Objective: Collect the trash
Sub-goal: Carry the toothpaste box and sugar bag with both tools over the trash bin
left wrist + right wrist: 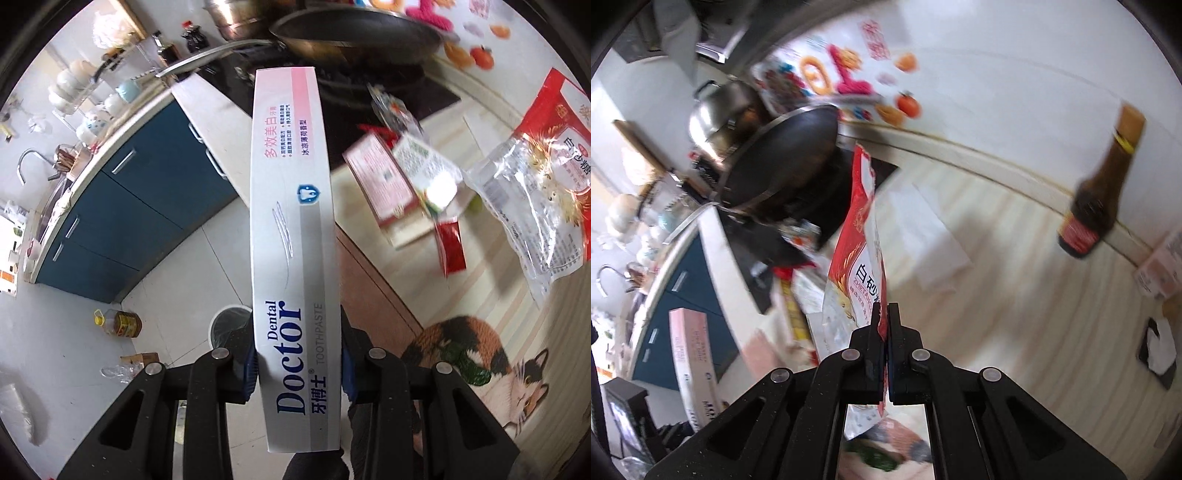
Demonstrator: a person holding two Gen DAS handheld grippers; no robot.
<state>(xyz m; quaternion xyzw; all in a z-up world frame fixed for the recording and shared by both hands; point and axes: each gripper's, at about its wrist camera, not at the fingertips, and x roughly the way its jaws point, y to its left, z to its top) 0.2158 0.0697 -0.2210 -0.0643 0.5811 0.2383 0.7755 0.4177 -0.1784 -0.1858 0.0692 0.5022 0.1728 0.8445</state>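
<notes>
"Dental Doctor TOOTHPASTE" box sits clamped in left tongs.

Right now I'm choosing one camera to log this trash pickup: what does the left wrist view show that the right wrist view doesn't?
Only the left wrist view: a bin on the floor, an oil jug, the cat picture.
Only the right wrist view: a brown sauce bottle by the wall.
Both: the toothpaste box in the left gripper, the sugar bag pinched in the right gripper, the wok.
</notes>
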